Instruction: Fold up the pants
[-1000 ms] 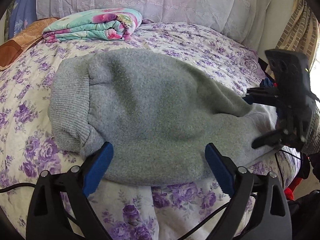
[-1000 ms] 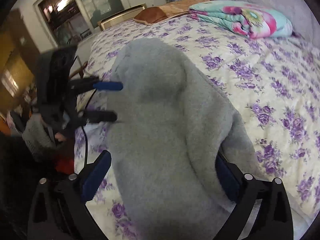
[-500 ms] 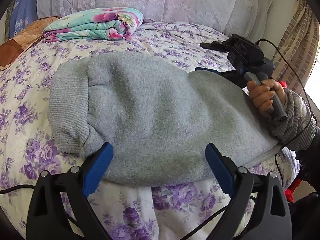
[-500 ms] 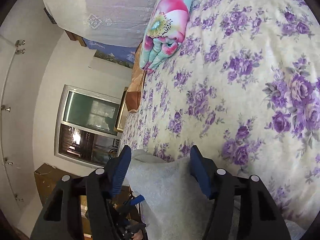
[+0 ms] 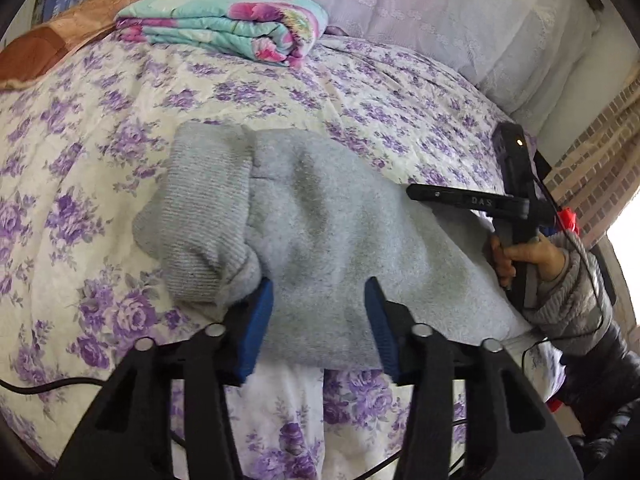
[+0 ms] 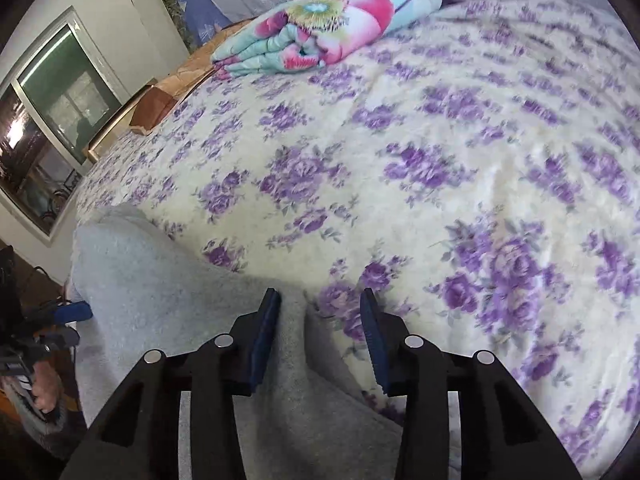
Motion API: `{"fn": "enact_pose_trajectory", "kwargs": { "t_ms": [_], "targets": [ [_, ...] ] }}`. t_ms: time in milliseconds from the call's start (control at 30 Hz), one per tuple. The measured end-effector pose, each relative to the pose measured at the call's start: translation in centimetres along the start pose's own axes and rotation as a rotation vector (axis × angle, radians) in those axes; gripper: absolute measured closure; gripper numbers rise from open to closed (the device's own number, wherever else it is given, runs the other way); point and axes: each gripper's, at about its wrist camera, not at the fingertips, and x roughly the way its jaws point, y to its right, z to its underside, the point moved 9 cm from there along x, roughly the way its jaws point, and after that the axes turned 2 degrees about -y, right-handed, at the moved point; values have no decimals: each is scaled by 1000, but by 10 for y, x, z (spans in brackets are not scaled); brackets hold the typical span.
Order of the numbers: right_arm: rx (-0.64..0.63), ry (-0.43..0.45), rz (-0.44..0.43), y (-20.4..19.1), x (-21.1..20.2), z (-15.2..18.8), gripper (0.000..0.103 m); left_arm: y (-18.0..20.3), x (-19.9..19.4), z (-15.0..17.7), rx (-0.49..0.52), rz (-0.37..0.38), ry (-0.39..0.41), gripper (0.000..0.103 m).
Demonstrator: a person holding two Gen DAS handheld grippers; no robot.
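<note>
Grey fleece pants (image 5: 320,240) lie folded on the flowered bedspread, ribbed waistband (image 5: 200,220) to the left. My left gripper (image 5: 318,320) is partly open, its blue pads straddling the near edge of the pants. My right gripper (image 6: 320,332) is partly open over the far edge of the pants (image 6: 180,300), its left pad against the fabric and its right pad over the bedspread. The right gripper also shows in the left wrist view (image 5: 440,196), resting at the far right side of the pants.
A folded floral blanket (image 5: 224,20) lies at the head of the bed, next to a brown cushion (image 5: 48,40) and pale pillows (image 5: 440,8). The purple-flowered bedspread (image 6: 480,160) spreads beyond the pants. A window (image 6: 52,128) is on the left wall.
Both grippers narrowed from wide open. The left moved in on the near edge of the pants. The right swung over the pants to their far edge and levelled out.
</note>
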Motion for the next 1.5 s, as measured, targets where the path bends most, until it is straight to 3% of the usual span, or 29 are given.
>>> {"fn": "enact_pose_trajectory", "kwargs": {
  "t_ms": [100, 200, 267, 333, 367, 400, 433, 500, 567, 633, 733, 867, 1000, 1067, 1233, 1433, 1500],
  "targets": [
    [-36, 109, -8, -19, -35, -1, 58, -1, -20, -7, -41, 40, 47, 64],
    [-131, 166, -47, -57, -53, -3, 58, 12, -24, -24, 46, -53, 98, 57],
    [-189, 128, -60, -76, -43, 0, 48, 22, -25, -42, 101, -100, 148, 53],
    [-155, 22, -55, -73, -15, 14, 44, 16, -14, -60, 124, -172, 163, 37],
    [-127, -44, -58, -64, 4, 23, 44, 3, -1, -66, 117, -227, 136, 33],
    [-115, -30, -71, -63, 7, 26, 44, -14, 15, -70, 97, -271, 97, 33],
    [-106, -9, -75, -63, 1, 25, 46, -35, 33, -69, 61, -322, 58, 26],
    [-52, 48, -87, -62, -25, 23, 45, -66, 54, -63, -56, -260, 14, 8],
    [-20, 139, -151, -65, -65, 29, 38, -73, 45, -62, -152, -154, 40, 8],
    [-5, 232, -153, -58, -111, 46, 30, -69, 27, -59, -157, -161, 92, 8],
    [87, 365, -65, -17, -178, 86, 24, -55, 2, -52, -124, -178, 164, 10],
    [439, 485, 100, 87, -255, 164, 24, -31, -22, -47, -60, -161, 244, 9],
    [766, 561, 95, 160, -293, 236, 24, -9, -18, -41, -44, -101, 249, 8],
    [855, 580, 63, 175, -297, 255, 24, -5, -12, -38, -20, -150, 254, 7],
    [980, 577, -31, 207, -280, 266, 24, -8, 2, -30, -1, -197, 238, 5],
    [1002, 553, -79, 238, -254, 242, 24, -14, 4, -27, 0, -231, 221, 5],
    [964, 549, -75, 238, -252, 236, 37, -16, 4, -26, -3, -243, 225, 5]
  ]
}}
